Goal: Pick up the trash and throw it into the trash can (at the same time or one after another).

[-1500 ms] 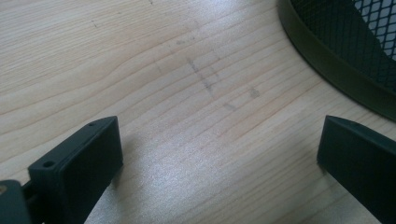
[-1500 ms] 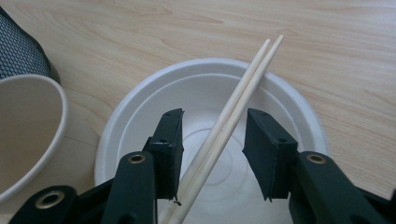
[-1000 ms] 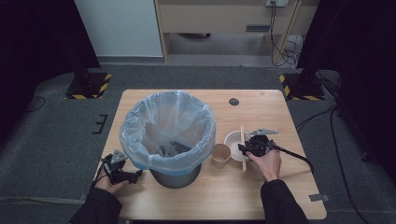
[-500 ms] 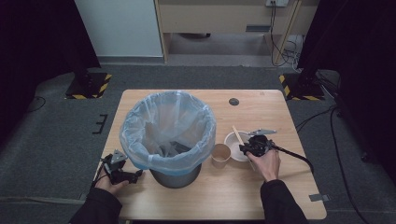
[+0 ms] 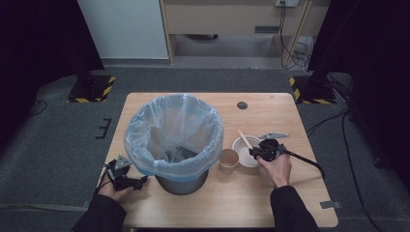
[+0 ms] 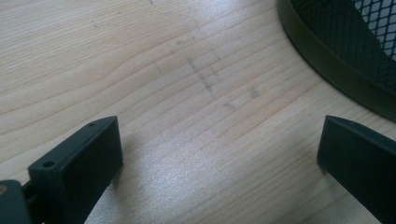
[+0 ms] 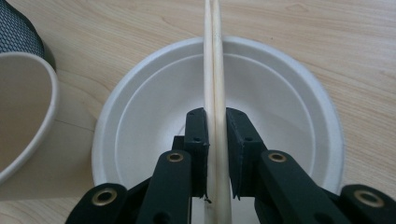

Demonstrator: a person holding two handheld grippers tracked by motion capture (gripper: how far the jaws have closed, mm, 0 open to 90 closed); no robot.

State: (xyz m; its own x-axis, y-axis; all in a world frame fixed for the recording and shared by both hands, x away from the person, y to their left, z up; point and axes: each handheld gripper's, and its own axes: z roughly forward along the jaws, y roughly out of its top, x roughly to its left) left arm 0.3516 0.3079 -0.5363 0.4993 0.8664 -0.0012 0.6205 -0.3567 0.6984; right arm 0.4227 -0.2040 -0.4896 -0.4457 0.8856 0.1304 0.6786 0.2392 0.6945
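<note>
Paper cup (image 5: 228, 160) beside bin (image 5: 181, 181)

A light wooden table (image 5: 232, 203) stands on grey carpet (image 5: 58, 145). Behind it a white panel (image 5: 123, 29) meets a pale wood cabinet (image 5: 232, 19), with cables (image 5: 295, 48) hanging beside it. Black curtains (image 5: 367, 48) darken both sides. Two stand bases with yellow-black stripes (image 5: 92, 89) sit on the floor.
</note>
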